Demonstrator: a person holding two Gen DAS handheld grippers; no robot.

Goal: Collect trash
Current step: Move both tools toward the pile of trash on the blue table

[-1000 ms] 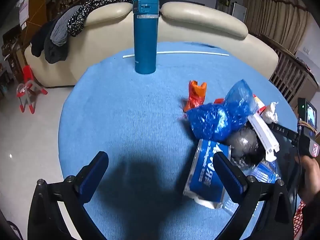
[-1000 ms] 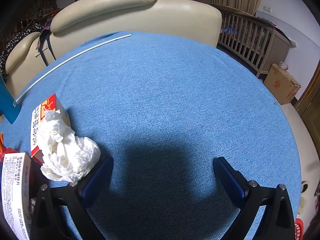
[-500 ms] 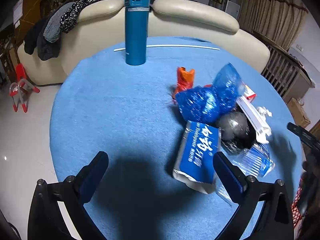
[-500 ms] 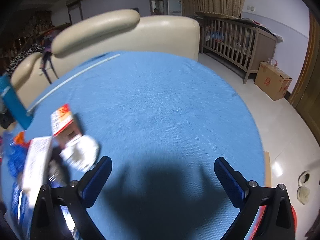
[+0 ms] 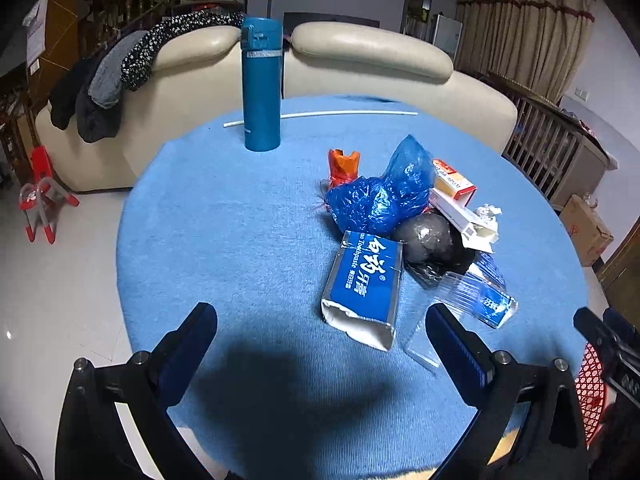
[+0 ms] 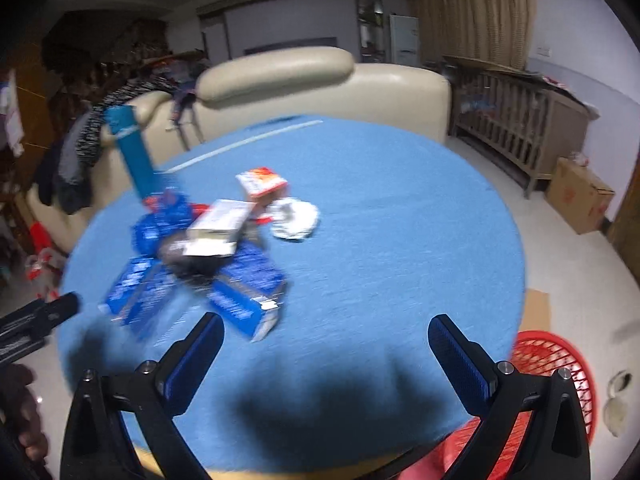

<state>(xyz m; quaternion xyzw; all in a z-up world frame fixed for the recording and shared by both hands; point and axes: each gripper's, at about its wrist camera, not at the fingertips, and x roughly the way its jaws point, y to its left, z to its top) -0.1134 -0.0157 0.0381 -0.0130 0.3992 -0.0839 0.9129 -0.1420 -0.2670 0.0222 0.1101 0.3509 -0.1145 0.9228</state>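
A pile of trash lies on the round blue table (image 5: 224, 232): a blue toothpaste box (image 5: 366, 284), a blue plastic bag (image 5: 380, 196), a black bag (image 5: 432, 244), an orange wrapper (image 5: 343, 166), a red-and-white box (image 5: 454, 182), a white carton (image 5: 466, 216), a crumpled tissue (image 5: 490, 212) and a clear blue wrapper (image 5: 486, 292). My left gripper (image 5: 320, 344) is open and empty, just short of the toothpaste box. My right gripper (image 6: 326, 356) is open and empty over the table's near edge; its view shows the pile blurred, with the tissue (image 6: 296, 220) to the right.
A tall blue thermos (image 5: 262, 84) stands at the table's far side beside a thin white rod (image 5: 340, 114). A red mesh basket (image 6: 548, 364) sits on the floor at the table's right. A cream sofa (image 5: 360, 64) stands behind; a cardboard box (image 6: 580, 196) is on the floor.
Both grippers have pulled back and risen from the table. The right one drew far away from the tissue, so the whole pile and the red basket now show in its view.
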